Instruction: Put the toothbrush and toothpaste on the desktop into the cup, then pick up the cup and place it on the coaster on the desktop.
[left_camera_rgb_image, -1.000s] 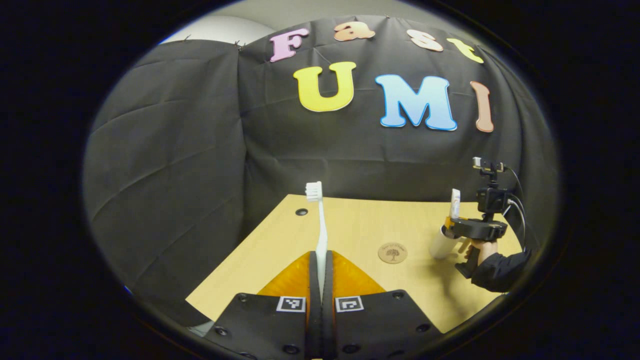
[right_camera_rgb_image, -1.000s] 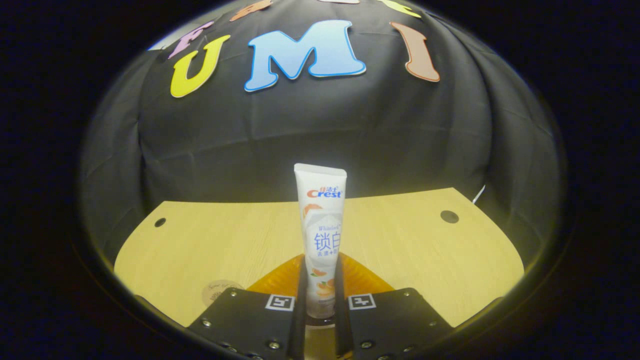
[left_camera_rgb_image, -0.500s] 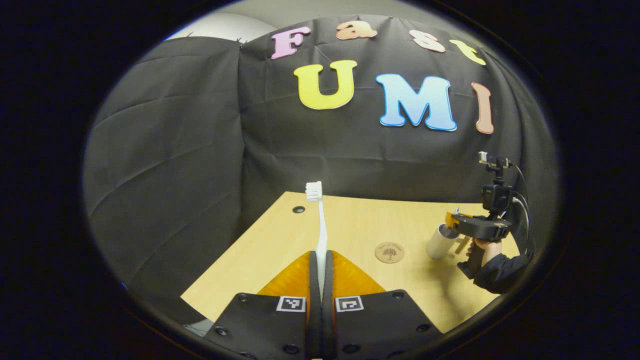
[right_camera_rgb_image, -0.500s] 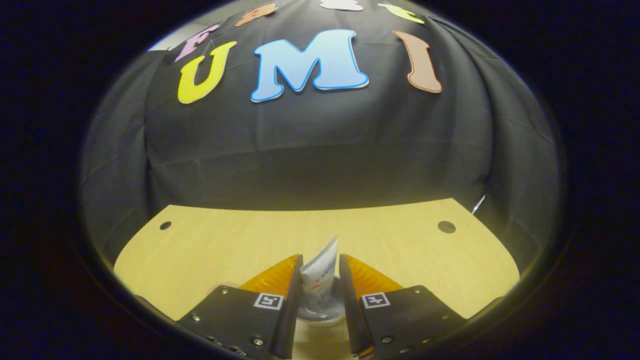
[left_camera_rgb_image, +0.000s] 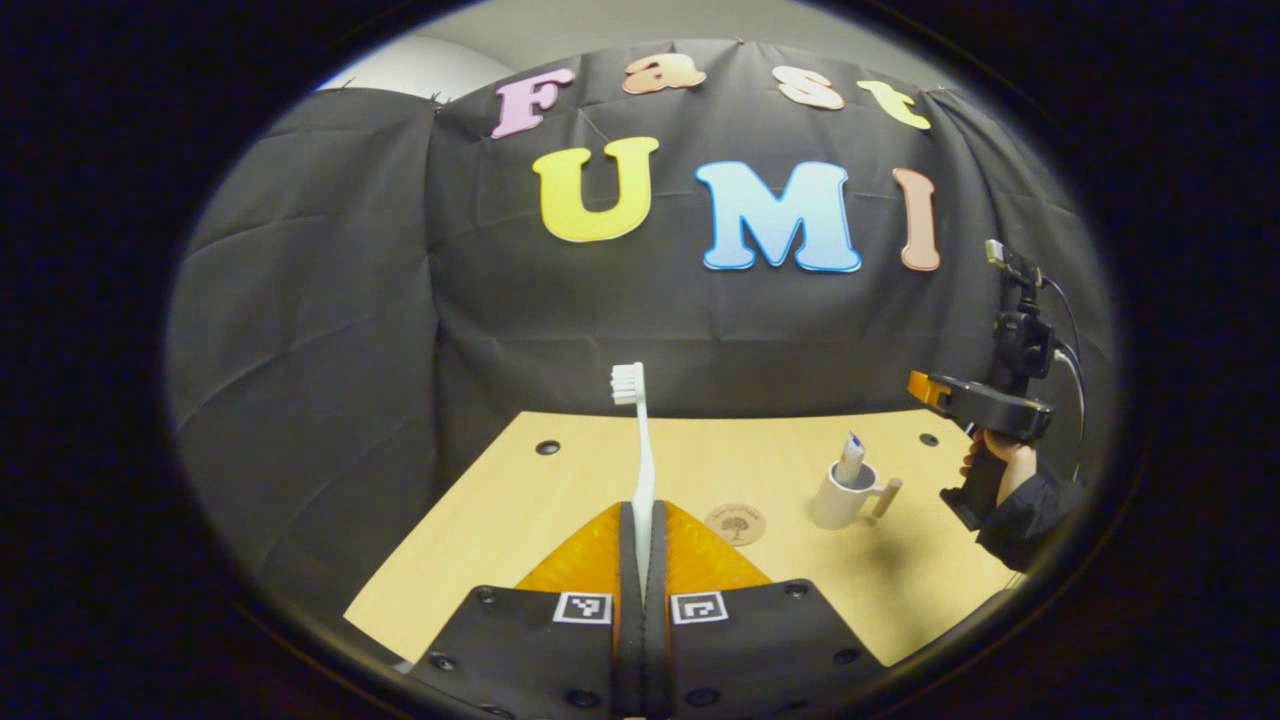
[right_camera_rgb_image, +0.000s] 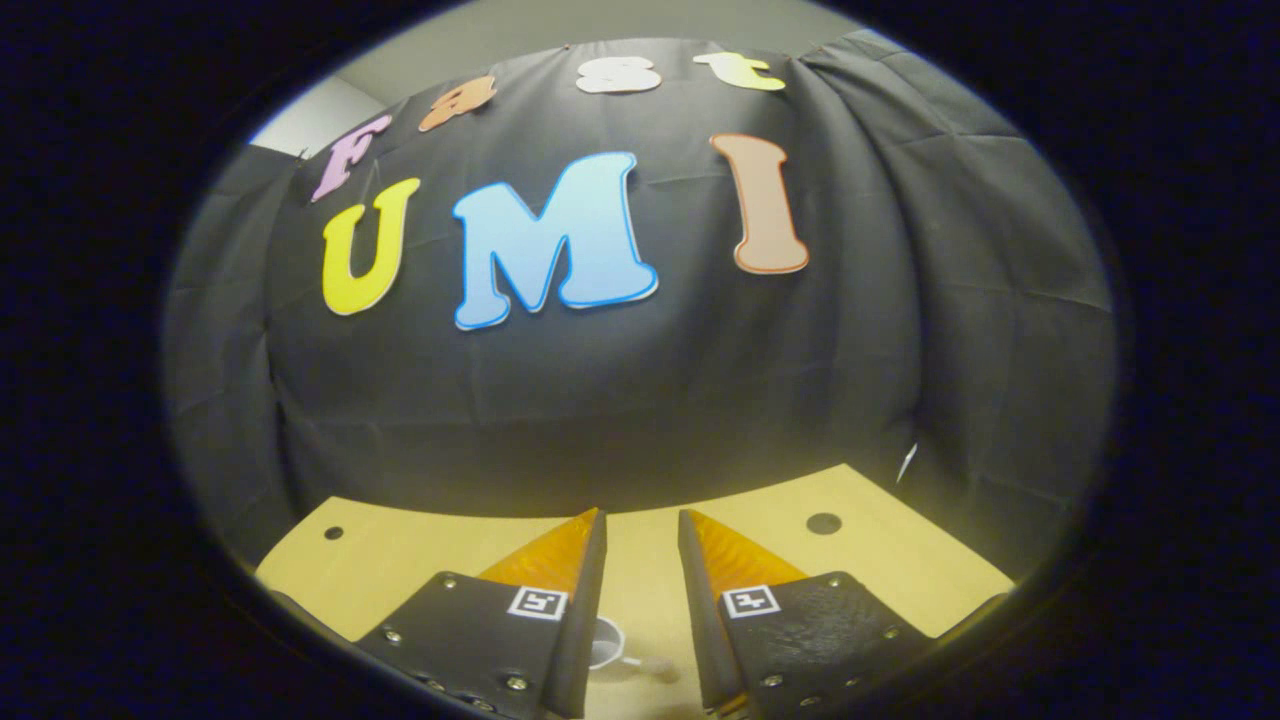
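Observation:
My left gripper (left_camera_rgb_image: 640, 512) is shut on a white toothbrush (left_camera_rgb_image: 638, 440), which stands upright with its bristle head on top. To the right on the wooden desktop (left_camera_rgb_image: 640, 470) stands a white cup (left_camera_rgb_image: 838, 496) with a handle, and the toothpaste tube (left_camera_rgb_image: 850, 459) pokes out of it. A round coaster (left_camera_rgb_image: 735, 523) lies just left of the cup. My right gripper (left_camera_rgb_image: 922, 385) hangs above and right of the cup, held by a hand (left_camera_rgb_image: 1000, 462). In the right gripper view the right gripper (right_camera_rgb_image: 640, 520) is open with nothing between its fingers, and the cup (right_camera_rgb_image: 606, 641) shows low between them.
The black cloth wall closes the back and left of the desk. Small round holes (left_camera_rgb_image: 547, 447) (right_camera_rgb_image: 823, 523) sit near the desktop's far corners. A dark sleeve (left_camera_rgb_image: 1030, 505) reaches in at the right edge.
The right gripper let the toothpaste drop into the cup, opened, and rose up and away from it. The left gripper kept its hold on the toothbrush and its view swung right.

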